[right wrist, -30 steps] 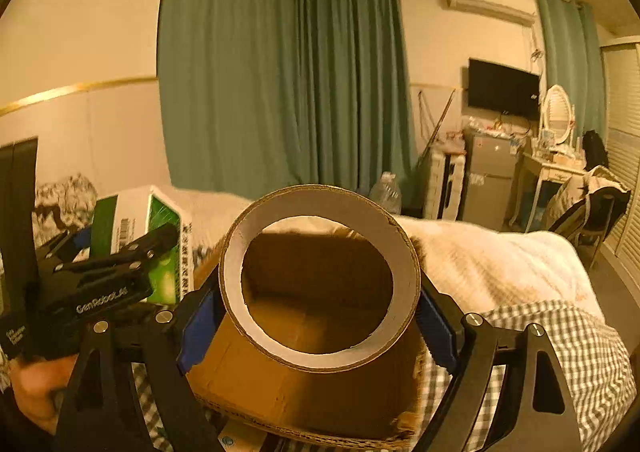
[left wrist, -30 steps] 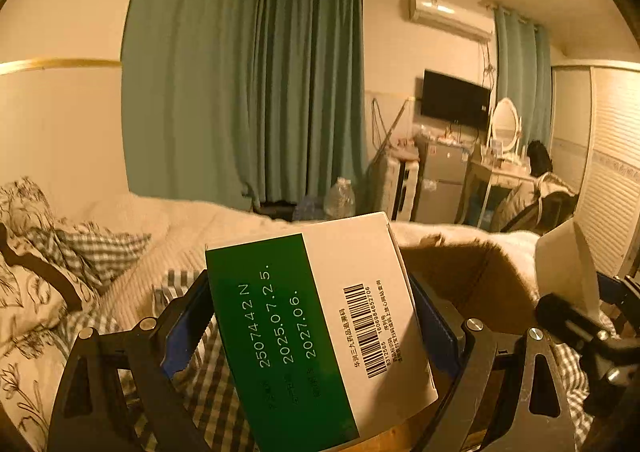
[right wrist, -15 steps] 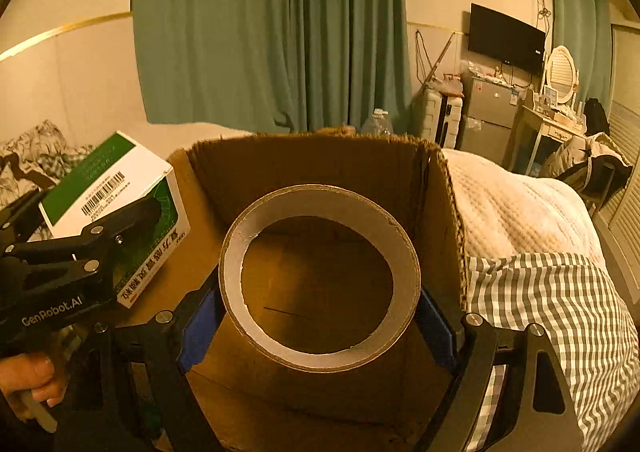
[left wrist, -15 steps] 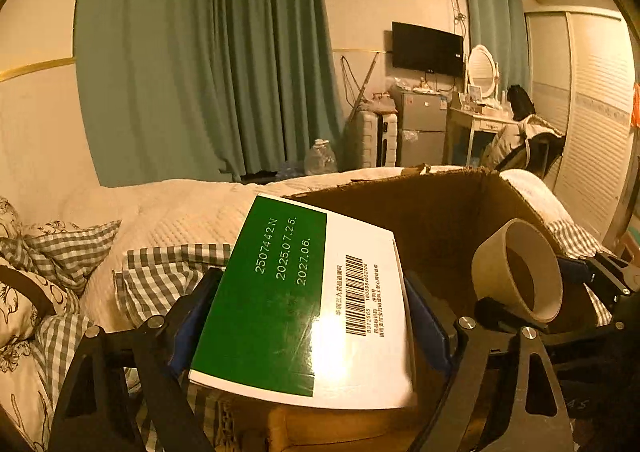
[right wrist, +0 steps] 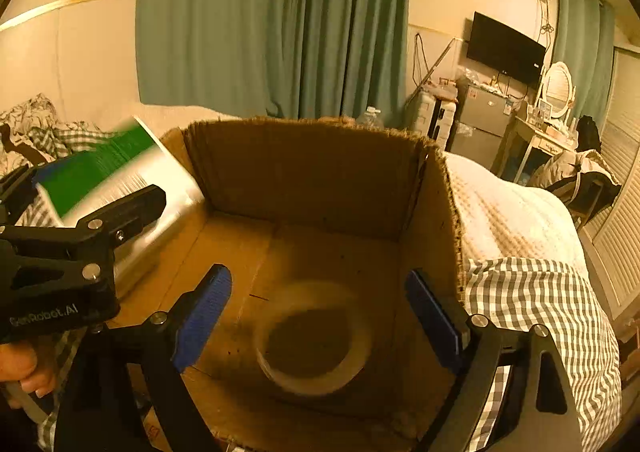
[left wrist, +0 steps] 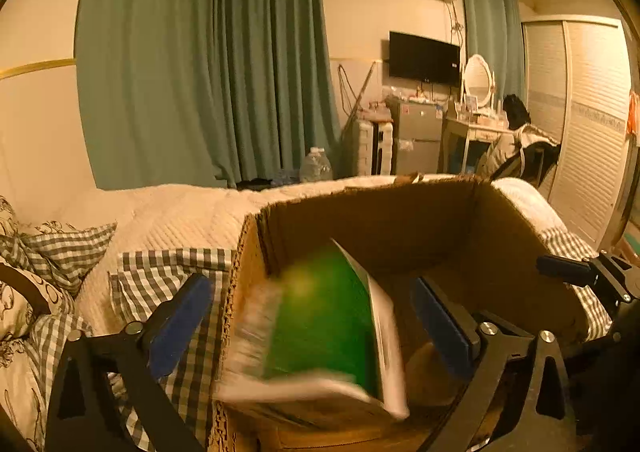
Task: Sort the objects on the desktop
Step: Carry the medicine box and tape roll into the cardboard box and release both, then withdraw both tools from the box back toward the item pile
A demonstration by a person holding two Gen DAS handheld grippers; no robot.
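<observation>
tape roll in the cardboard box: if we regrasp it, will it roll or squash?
The tape roll probably rolls if set on its rim: it is a round ring. Blurred now, so its final rest in the cardboard box is unclear. Likely stiff rather than squashy, given the thick cardboard-looking core. Probably light for its size: the middle is hollow. The right tool, jaws opening, is clear of it.

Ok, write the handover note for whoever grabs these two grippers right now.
Left gripper: jaws opening, pads clear of the green-and-white box, which is blurred between them, dropping into the cardboard box at its left wall.
Right gripper: jaws opening, nothing gripped; the tape roll sits blurred below them, on or just above the cardboard floor.
Done: both items released into the cardboard box, which sits on the bed.
Left: pull both grippers back out of it and check for more things to sort; none show in these views.
</observation>
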